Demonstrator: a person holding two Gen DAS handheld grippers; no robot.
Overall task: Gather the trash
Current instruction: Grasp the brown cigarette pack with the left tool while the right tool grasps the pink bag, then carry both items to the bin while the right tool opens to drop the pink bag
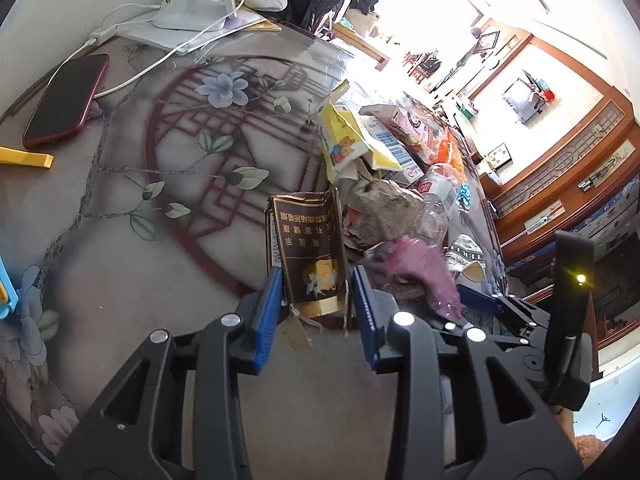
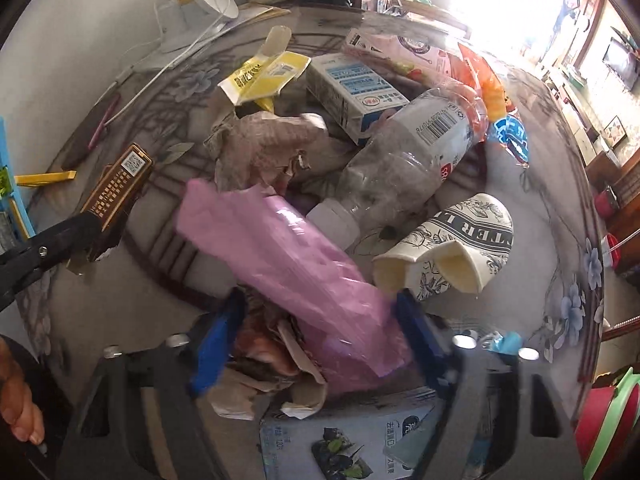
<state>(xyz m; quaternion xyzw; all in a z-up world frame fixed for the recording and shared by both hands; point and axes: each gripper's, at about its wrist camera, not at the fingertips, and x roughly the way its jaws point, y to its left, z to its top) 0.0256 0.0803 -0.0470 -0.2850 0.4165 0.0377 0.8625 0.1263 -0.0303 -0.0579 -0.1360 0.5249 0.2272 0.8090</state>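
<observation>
Table (image 1: 120, 208): grey floral cloth, trash heaped.
Left gripper (image 1: 316, 300): fingers pinching dark brown-and-gold cigarette pack (image 1: 310, 248), crumpled.
Right gripper (image 2: 320, 340): fingers half-open astride pink plastic bag (image 2: 288, 256).

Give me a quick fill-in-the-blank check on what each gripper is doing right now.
1. The left gripper is shut on a brown-and-gold ____.
2. The pink plastic bag lies between the jaws of the ____ gripper.
3. The crushed paper cup lies beside a clear plastic ____ with a white cap.
4. The red phone is plugged into a ____ cable.

Missing words: cigarette pack; right; bottle; white
</observation>
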